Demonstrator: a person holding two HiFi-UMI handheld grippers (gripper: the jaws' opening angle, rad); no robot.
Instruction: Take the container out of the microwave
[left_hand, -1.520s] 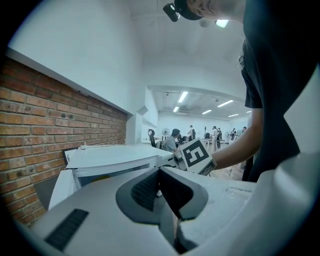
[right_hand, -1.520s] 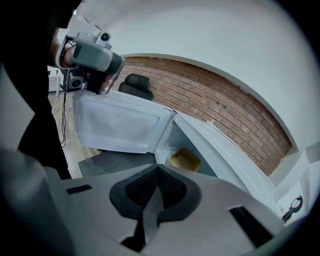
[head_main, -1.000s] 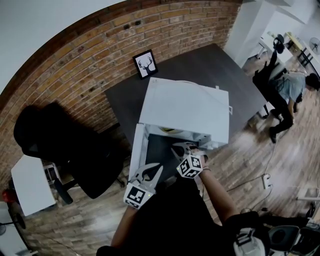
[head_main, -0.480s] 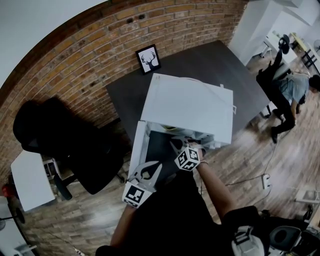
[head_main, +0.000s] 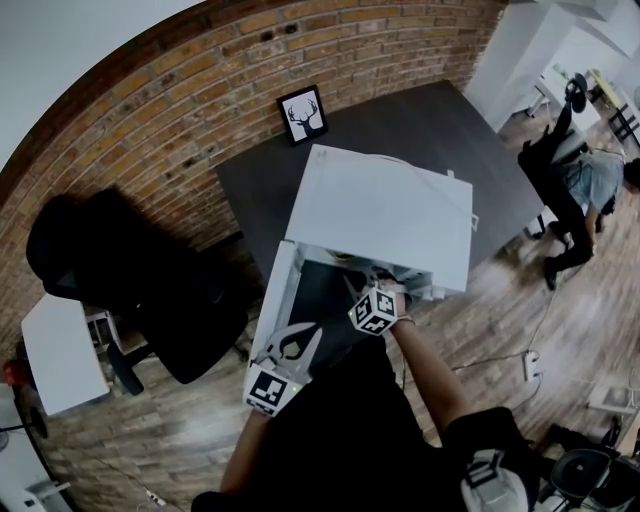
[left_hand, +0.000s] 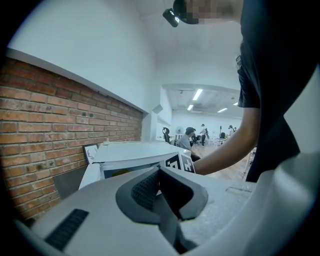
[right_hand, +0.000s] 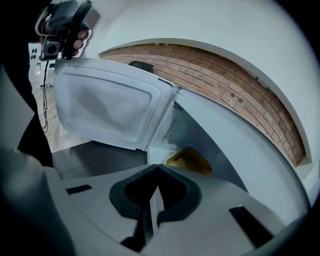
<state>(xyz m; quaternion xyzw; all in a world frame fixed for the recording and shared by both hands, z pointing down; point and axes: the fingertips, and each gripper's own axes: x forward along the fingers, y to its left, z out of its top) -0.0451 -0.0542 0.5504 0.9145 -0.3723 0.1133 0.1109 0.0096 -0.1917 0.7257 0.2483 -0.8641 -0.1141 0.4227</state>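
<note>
right gripper view first: the container (right_hand: 189, 161), yellow, sits inside the microwave (head_main: 385, 210), and i can't tell what's in it, if anything. the door (right_hand: 106, 107) is swung wide open on the microwave's left side. the microwave stands on a dark table (head_main: 250, 190), and a framed deer picture (head_main: 303, 113) leans behind the microwave against the brick wall (head_main: 150, 110).

the right gripper (right_hand: 157, 169) is held out right at the microwave's mouth, pointing in at the container but not touching it. its jaws are pressed together with nothing between them. that arm reaches forward from the person, and the marker cube (head_main: 377, 310) faces up. the left gripper (left_hand: 159, 172) hangs outside the microwave, near the free edge of the open door, with its jaws also closed on nothing.

compared to a second ago, the right gripper has crept a bit closer to the microwave's opening. the left one has hardly moved.
</note>
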